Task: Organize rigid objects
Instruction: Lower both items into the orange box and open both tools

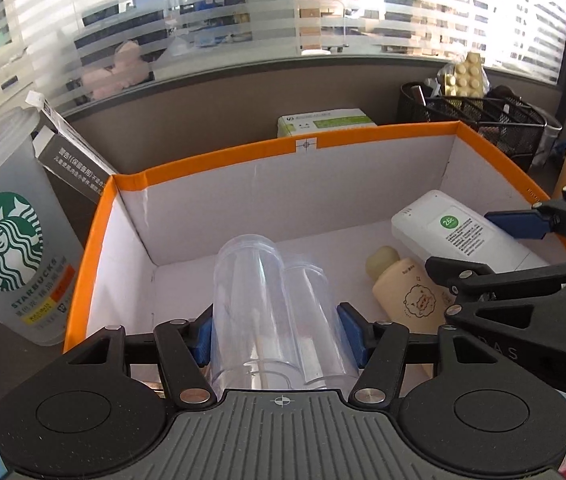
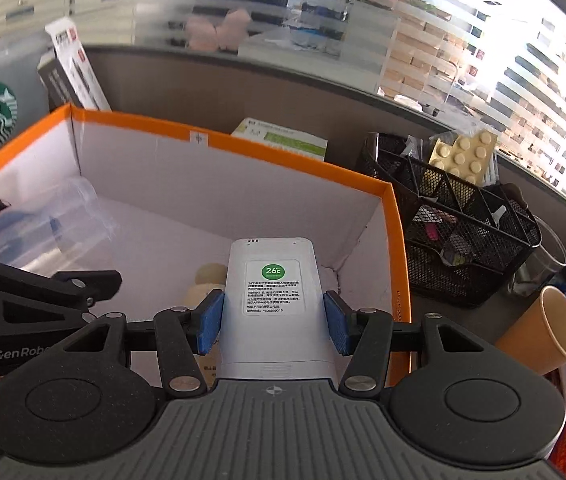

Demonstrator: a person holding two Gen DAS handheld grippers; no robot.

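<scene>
The left hand-held gripper (image 1: pixel 279 338) clamps clear nested cups (image 1: pixel 271 312) over the orange-rimmed box (image 1: pixel 219 156). The right hand-held gripper (image 2: pixel 273 322) clamps a white device (image 2: pixel 273 300), with a beige bottle (image 2: pixel 207 280) just beyond its left pad.

Colours in your box and around it

Your box (image 1: pixel 219 158) has an orange rim and white walls; inside lie clear cups (image 1: pixel 267 304), a white remote (image 2: pixel 271 300) with a green dot, and a cream bottle (image 1: pixel 407 292); your tools' pads (image 1: pixel 203 340) are blue.
</scene>
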